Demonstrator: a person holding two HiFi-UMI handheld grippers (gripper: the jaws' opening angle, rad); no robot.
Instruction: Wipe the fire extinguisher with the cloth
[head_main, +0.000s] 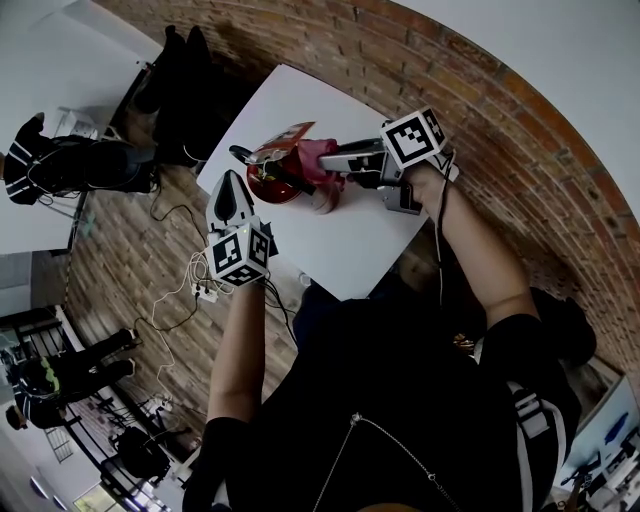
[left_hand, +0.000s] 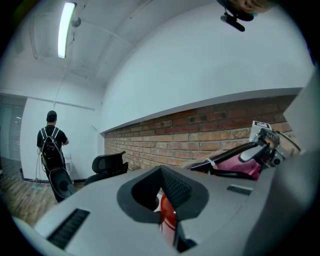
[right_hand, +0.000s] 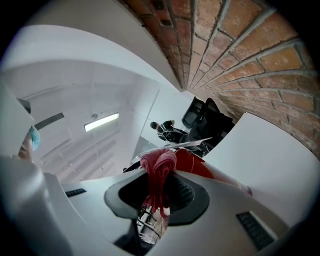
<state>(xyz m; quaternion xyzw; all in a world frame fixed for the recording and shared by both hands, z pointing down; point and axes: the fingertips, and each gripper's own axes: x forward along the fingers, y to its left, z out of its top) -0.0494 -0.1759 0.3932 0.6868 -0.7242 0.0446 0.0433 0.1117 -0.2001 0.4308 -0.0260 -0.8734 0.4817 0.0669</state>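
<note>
1. Fire extinguisher (head_main: 272, 182) sits on the white table (head_main: 352, 242), near its left edge; the wiping looks under way, with the cloth against the red body.
2. The right gripper (head_main: 336, 158) has its jaws clamped on the bunched pink cloth (head_main: 318, 160); the forearm reaches in from the right edge, the tool lying nearly level.
3. The left gripper (head_main: 230, 186) has its jaws closed to a slit and grasps nothing; its tip is just beside the body, apparently steadying it.
4. The next move probably calls for firm strokes along the cylinder, keeping the left brace so it cannot roll toward the edge.
</note>
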